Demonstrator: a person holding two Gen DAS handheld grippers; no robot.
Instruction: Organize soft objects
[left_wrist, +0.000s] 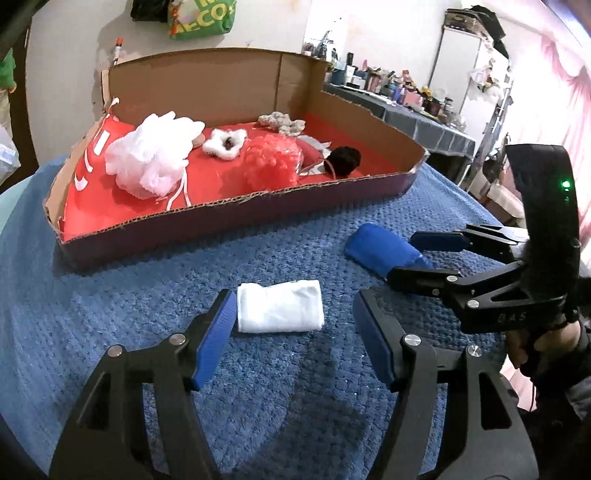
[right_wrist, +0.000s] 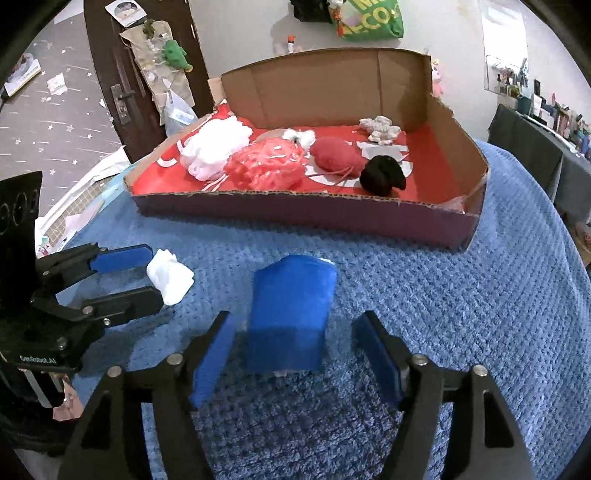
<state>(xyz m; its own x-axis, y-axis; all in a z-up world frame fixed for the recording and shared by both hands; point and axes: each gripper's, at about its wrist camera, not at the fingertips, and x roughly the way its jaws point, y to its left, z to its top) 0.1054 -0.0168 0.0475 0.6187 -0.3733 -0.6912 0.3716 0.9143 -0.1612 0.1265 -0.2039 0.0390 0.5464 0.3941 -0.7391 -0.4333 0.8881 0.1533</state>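
A: What sits nearest the left gripper (left_wrist: 295, 332)?

B: A folded white cloth (left_wrist: 279, 311), lying flat on the blue knitted blanket (left_wrist: 184, 295). The jaws stand apart; one blue pad is just beside the cloth's left edge, the other well clear of it, so nothing is pinched.

A: And the right gripper (right_wrist: 295, 350)?

B: Its jaws are spread as well. A folded blue cloth (right_wrist: 290, 314) lies between them on the blanket, with a gap on each side, and neither pad presses it.

A: How do the two cloths lie relative to each other?

B: Side by side, near but apart, the white one to the left.

A: Farther back?

B: A shallow cardboard box (right_wrist: 295, 214) with a red floor rests on the blanket. Inside are a white mesh pouf (left_wrist: 151, 158), a red mesh pouf (left_wrist: 271, 162), a red ball (right_wrist: 334, 157), a black ball (right_wrist: 382, 175) and a pale crocheted piece (right_wrist: 380, 129) by the back wall.

A: Beyond that?

B: A green bag (right_wrist: 369, 22) hangs on the wall.
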